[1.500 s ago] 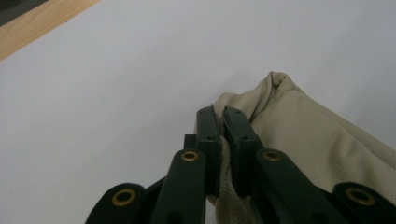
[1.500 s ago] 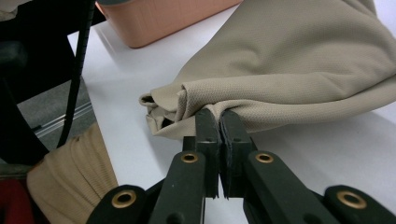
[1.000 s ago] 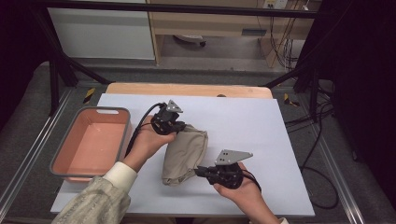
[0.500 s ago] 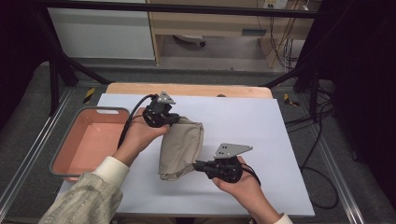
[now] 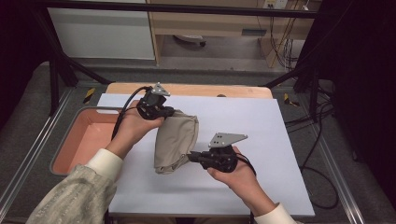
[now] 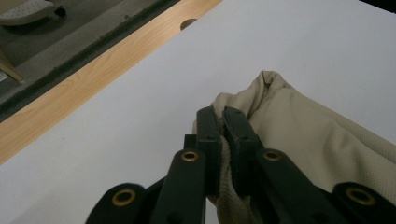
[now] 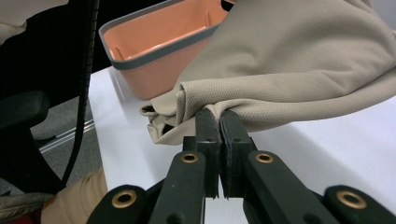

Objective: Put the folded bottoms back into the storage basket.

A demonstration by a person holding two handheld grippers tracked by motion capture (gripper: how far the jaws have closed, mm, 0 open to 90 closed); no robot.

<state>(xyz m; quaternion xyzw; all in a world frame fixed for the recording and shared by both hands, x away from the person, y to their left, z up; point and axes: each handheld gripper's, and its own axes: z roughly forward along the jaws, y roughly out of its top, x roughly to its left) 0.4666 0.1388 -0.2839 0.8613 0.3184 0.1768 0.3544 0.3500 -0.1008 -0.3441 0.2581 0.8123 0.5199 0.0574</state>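
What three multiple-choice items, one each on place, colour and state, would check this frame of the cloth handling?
1. Where is the bin?
A. beside the white table top, at the person's left
B. on the table's far right corner
C. under the cloth

2. What colour is the cloth?
A. blue
B. beige
C. red

3. How does the left gripper stand?
A. wide open above the table
B. shut on nothing
C. shut on the cloth

Answers:
1 A, the high view shows the orange bin off the table's left edge.
2 B, both gripper views show beige fabric.
3 C, its jaws pinch a fold of cloth; the right gripper likewise grips an edge.
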